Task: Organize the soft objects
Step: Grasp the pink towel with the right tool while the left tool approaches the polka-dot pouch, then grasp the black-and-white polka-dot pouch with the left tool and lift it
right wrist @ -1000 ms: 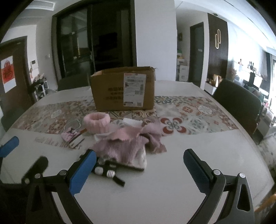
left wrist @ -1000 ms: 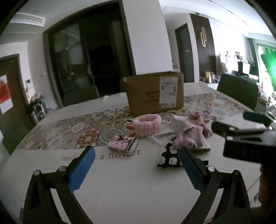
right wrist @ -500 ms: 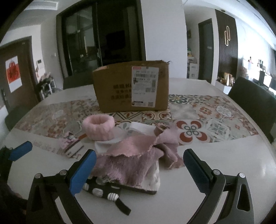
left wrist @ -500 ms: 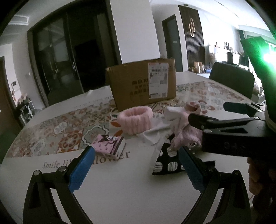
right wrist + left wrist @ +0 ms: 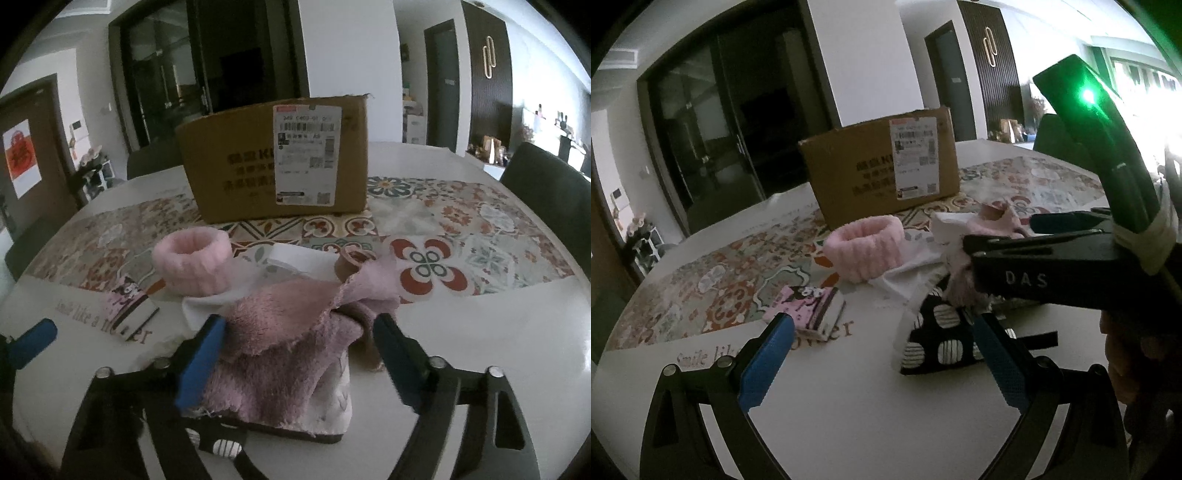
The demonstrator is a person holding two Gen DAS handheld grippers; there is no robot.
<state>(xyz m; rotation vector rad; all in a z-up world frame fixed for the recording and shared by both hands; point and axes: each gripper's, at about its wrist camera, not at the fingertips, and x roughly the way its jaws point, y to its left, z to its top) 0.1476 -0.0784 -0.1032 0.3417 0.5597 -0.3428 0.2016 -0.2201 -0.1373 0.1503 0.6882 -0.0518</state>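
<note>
A pile of soft things lies on the table: a fuzzy mauve cloth (image 5: 288, 343), a white cloth (image 5: 295, 258), a black white-spotted fabric piece (image 5: 938, 343) and a pink plush ring (image 5: 192, 262). A small pink patterned pouch (image 5: 809, 310) lies to the left. My right gripper (image 5: 295, 354) is open, its fingers on either side of the mauve cloth, low over it. My left gripper (image 5: 879, 362) is open and empty, between the pouch and the spotted fabric. The right gripper's body (image 5: 1045, 273) crosses the left wrist view.
A cardboard box (image 5: 273, 162) with a shipping label stands behind the pile on a patterned table runner (image 5: 461, 229). The white tabletop (image 5: 849, 413) spreads in front. Dark chairs (image 5: 546, 195) stand at the right and far edges.
Both grippers have moved forward toward the pile. The right gripper now straddles the mauve cloth; earlier it stood well back from it. Both stay open.
</note>
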